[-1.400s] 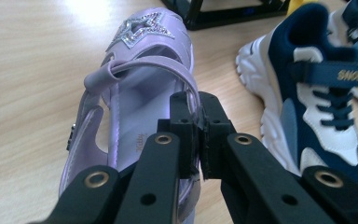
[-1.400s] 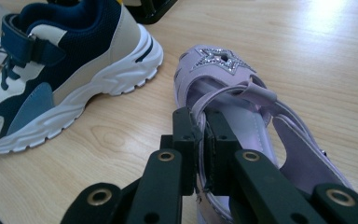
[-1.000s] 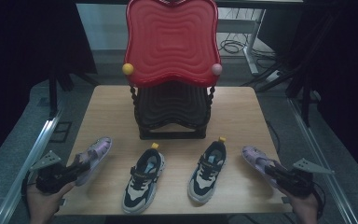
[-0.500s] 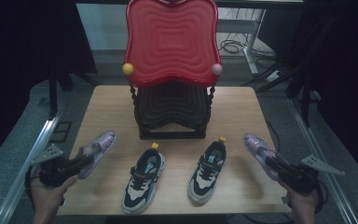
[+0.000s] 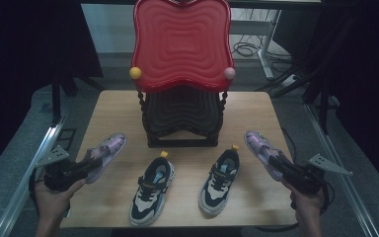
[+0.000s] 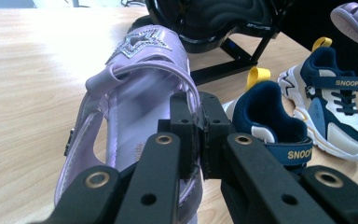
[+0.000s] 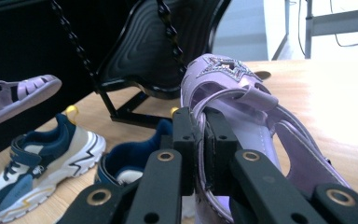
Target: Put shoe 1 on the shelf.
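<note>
Two lilac sandals with a glitter star on the toe are held off the wooden table. My left gripper is shut on the side wall of the left lilac sandal, toe pointing toward the rack. On the other side my right gripper is shut on the side wall of the right lilac sandal, which also hangs above the table. Between them a pair of navy and white sneakers stands on the table: the left sneaker and the right sneaker.
A black shoe rack with twisted posts stands at the table's middle back, topped by a red wavy shelf with a yellow knob and a pink knob. Dark curtains flank the table; cables lie on the floor behind.
Both hands have lifted their sandals and carried them forward, toward the rack. The sneakers have not moved.
</note>
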Motion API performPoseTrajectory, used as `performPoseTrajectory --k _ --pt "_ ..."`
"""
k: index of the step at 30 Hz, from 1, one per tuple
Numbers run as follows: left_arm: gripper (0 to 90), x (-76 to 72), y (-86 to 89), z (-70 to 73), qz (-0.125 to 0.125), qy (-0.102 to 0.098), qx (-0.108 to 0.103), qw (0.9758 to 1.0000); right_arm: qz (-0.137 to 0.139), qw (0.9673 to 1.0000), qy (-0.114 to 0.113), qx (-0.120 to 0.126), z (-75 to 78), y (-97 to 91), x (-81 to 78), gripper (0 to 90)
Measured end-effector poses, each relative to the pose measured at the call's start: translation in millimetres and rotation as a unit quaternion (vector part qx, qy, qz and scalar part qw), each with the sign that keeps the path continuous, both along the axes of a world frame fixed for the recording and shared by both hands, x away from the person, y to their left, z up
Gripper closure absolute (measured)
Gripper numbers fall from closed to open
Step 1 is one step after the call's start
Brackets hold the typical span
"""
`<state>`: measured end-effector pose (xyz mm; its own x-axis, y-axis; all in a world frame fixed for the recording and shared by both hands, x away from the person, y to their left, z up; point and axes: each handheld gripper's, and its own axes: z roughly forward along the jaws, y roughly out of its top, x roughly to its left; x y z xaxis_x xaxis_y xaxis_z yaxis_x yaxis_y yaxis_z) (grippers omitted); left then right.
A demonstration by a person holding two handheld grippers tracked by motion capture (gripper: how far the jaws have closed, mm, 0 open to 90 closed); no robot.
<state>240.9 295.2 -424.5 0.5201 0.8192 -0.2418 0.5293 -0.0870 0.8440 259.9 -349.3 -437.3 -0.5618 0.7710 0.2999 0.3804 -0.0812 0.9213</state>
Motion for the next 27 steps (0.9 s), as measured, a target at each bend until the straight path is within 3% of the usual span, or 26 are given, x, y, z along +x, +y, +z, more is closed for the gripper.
performPoseTrajectory --k 9,21,27 --pt "86.4 7.2 -11.4 6.1 -0.012 -0.007 -0.002 0.9999 0.019 0.9997 -0.009 0.008 5.9 16.2 1.7 84.7" --pt "86.3 17.3 -28.1 17.7 -0.032 -0.020 -0.005 0.9993 0.046 0.9987 -0.015 -0.011 9.7 44.5 12.1 84.6" --pt "86.3 19.7 -32.7 21.7 -0.035 -0.028 -0.010 0.9990 0.053 0.9985 -0.016 -0.007 10.4 53.1 17.0 84.6"
